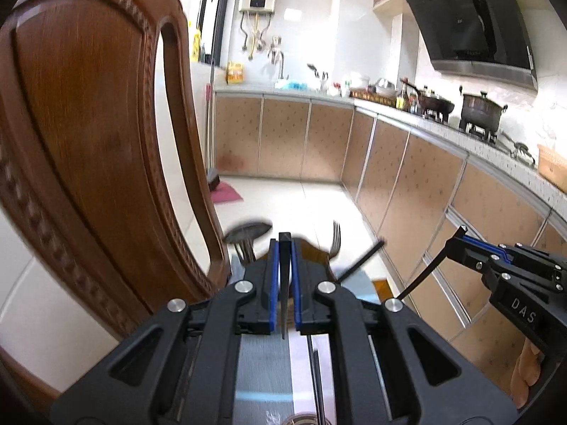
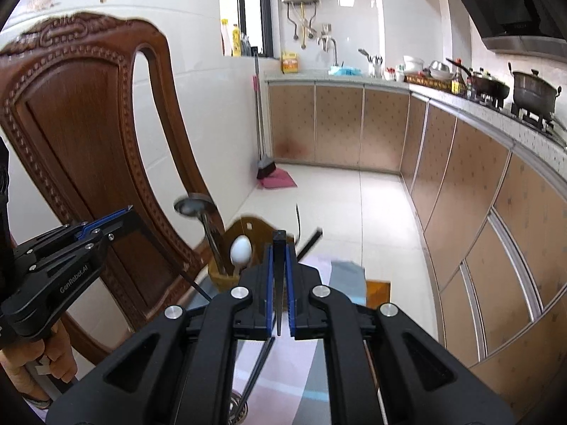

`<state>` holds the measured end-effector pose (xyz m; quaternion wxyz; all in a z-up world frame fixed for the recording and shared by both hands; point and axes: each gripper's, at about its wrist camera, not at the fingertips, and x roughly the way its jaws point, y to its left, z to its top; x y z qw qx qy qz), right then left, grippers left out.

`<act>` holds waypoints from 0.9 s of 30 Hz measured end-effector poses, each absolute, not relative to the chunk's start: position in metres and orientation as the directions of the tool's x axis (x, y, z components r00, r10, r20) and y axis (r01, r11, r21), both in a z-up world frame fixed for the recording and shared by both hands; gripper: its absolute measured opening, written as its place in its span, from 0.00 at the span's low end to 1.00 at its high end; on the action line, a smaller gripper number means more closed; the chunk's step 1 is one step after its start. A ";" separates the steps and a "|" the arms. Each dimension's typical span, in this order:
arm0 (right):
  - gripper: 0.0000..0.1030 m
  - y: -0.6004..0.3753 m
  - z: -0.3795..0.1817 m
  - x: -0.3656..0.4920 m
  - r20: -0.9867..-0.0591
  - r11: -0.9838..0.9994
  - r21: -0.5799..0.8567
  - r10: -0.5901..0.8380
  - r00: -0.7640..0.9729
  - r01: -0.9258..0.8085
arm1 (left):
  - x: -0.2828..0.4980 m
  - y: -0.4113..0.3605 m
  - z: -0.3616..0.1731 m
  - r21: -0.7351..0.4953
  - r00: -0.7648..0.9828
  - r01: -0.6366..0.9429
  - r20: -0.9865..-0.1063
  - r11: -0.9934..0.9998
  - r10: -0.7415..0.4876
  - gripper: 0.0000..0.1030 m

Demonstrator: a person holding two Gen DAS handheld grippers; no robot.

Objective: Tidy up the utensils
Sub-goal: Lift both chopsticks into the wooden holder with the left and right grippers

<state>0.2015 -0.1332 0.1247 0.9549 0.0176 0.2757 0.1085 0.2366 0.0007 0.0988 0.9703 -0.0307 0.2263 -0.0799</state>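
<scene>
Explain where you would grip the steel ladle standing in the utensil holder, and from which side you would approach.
Probably the bare handle of the ladle, between its bowl and the rim of the holder: it stands bowl-up, leaning toward the chair back. Come from above on the camera side, jaws across the handle; the chair crowds its left and the white spoon stands close on its right.

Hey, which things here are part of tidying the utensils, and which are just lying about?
For the job:
- left gripper, shut on one thin black chopstick
- right gripper, shut on a second black chopstick
- amber plastic utensil holder with metal ladle, white spoon, steel fork

Lying about:
- carved brown wooden chair
- broom
- dark cooking pot
</scene>
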 end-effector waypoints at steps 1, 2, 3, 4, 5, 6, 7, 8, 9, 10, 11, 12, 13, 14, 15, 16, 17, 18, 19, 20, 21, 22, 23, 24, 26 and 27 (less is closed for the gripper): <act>0.07 -0.132 0.133 0.204 -0.507 0.976 0.088 0.214 0.835 -0.197 | 0.239 0.001 0.106 -0.088 0.891 0.136 -0.423 0.987 -0.161 0.06; 0.07 -0.133 0.139 0.205 -0.497 0.977 0.084 0.212 0.842 -0.197 | 0.241 0.002 0.113 -0.083 0.897 0.134 -0.415 0.988 -0.156 0.06; 0.07 -0.132 0.146 0.207 -0.482 0.977 0.079 0.209 0.851 -0.196 | 0.243 0.002 0.120 -0.077 0.903 0.131 -0.403 0.988 -0.151 0.06; 0.07 -0.131 0.154 0.209 -0.467 0.978 0.076 0.208 0.859 -0.195 | 0.245 0.003 0.128 -0.073 0.910 0.128 -0.389 0.989 -0.147 0.06; 0.07 -0.132 0.161 0.211 -0.454 0.978 0.078 0.208 0.866 -0.194 | 0.246 0.003 0.133 -0.070 0.914 0.125 -0.380 0.990 -0.142 0.06; 0.07 -0.133 0.165 0.213 -0.444 0.978 0.081 0.208 0.871 -0.192 | 0.248 0.004 0.139 -0.066 0.921 0.118 -0.367 0.991 -0.134 0.06; 0.07 -0.133 0.173 0.217 -0.429 0.978 0.087 0.206 0.879 -0.187 | 0.251 0.004 0.144 -0.064 0.926 0.113 -0.356 0.992 -0.128 0.06; 0.07 -0.134 0.178 0.219 -0.418 0.979 0.092 0.204 0.885 -0.182 | 0.253 0.004 0.147 -0.064 0.929 0.110 -0.348 0.992 -0.126 0.06; 0.07 -0.135 0.182 0.222 -0.410 0.979 0.098 0.202 0.890 -0.177 | 0.255 0.005 0.150 -0.065 0.932 0.107 -0.342 0.992 -0.123 0.06; 0.07 -0.136 0.186 0.225 -0.398 0.979 0.106 0.204 0.894 -0.176 | 0.257 0.005 0.152 -0.067 0.934 0.105 -0.337 0.992 -0.121 0.06; 0.07 -0.136 0.188 0.228 -0.391 0.978 0.110 0.206 0.897 -0.177 | 0.261 0.005 0.153 -0.069 0.935 0.102 -0.333 0.992 -0.119 0.06; 0.07 -0.135 0.190 0.230 -0.388 0.978 0.113 0.207 0.898 -0.176 | 0.263 0.004 0.153 -0.071 0.936 0.101 -0.331 0.992 -0.118 0.06; 0.07 -0.135 0.191 0.234 -0.383 0.978 0.118 0.206 0.900 -0.174 | 0.267 0.004 0.152 -0.073 0.937 0.097 -0.330 0.993 -0.116 0.06; 0.07 -0.134 0.191 0.238 -0.381 0.978 0.119 0.206 0.901 -0.174 | 0.271 0.004 0.151 -0.075 0.936 0.091 -0.333 0.993 -0.111 0.06; 0.07 -0.132 0.190 0.242 -0.382 0.978 0.118 0.206 0.901 -0.174 | 0.275 0.003 0.149 -0.077 0.935 0.088 -0.337 0.993 -0.109 0.06; 0.07 -0.130 0.186 0.249 -0.389 0.979 0.113 0.201 0.899 -0.170 | 0.279 0.003 0.147 -0.080 0.934 0.084 -0.342 0.993 -0.107 0.06; 0.07 -0.128 0.183 0.252 -0.394 0.979 0.113 0.199 0.897 -0.167 | 0.284 0.004 0.143 -0.086 0.931 0.082 -0.350 0.993 -0.107 0.06; 0.07 -0.126 0.177 0.257 -0.404 0.980 0.114 0.198 0.893 -0.165 | 0.289 0.003 0.138 -0.091 0.927 0.077 -0.359 0.993 -0.105 0.06; 0.07 -0.124 0.170 0.262 -0.416 0.980 0.116 0.198 0.888 -0.164 | 0.294 0.003 0.132 -0.093 0.924 0.073 -0.368 0.993 -0.102 0.06; 0.07 -0.122 0.163 0.268 -0.427 0.980 0.116 0.198 0.882 -0.164 | 0.299 0.003 0.127 -0.095 0.922 0.070 -0.375 0.993 -0.100 0.07; 0.07 -0.121 0.157 0.272 -0.435 0.980 0.116 0.197 0.878 -0.162 | 0.302 0.003 0.124 -0.096 0.920 0.067 -0.378 0.993 -0.098 0.06; 0.07 -0.119 0.148 0.278 -0.449 0.981 0.113 0.191 0.873 -0.157 | 0.304 0.005 0.118 -0.096 0.919 0.063 -0.382 0.993 -0.096 0.06; 0.07 -0.117 0.141 0.282 -0.458 0.982 0.111 0.189 0.868 -0.155 | 0.309 0.005 0.113 -0.096 0.919 0.060 -0.383 0.994 -0.093 0.06; 0.07 -0.116 0.135 0.286 -0.466 0.982 0.109 0.188 0.865 -0.154 | 0.312 0.006 0.108 -0.097 0.921 0.059 -0.378 0.994 -0.092 0.06; 0.07 -0.112 0.119 0.294 -0.484 0.982 0.105 0.188 0.854 -0.156 | 0.320 0.005 0.098 -0.091 0.919 0.059 -0.385 0.994 -0.089 0.06; 0.07 -0.110 0.112 0.297 -0.493 0.983 0.102 0.185 0.850 -0.155 | 0.323 0.004 0.094 -0.090 0.916 0.059 -0.392 0.994 -0.090 0.06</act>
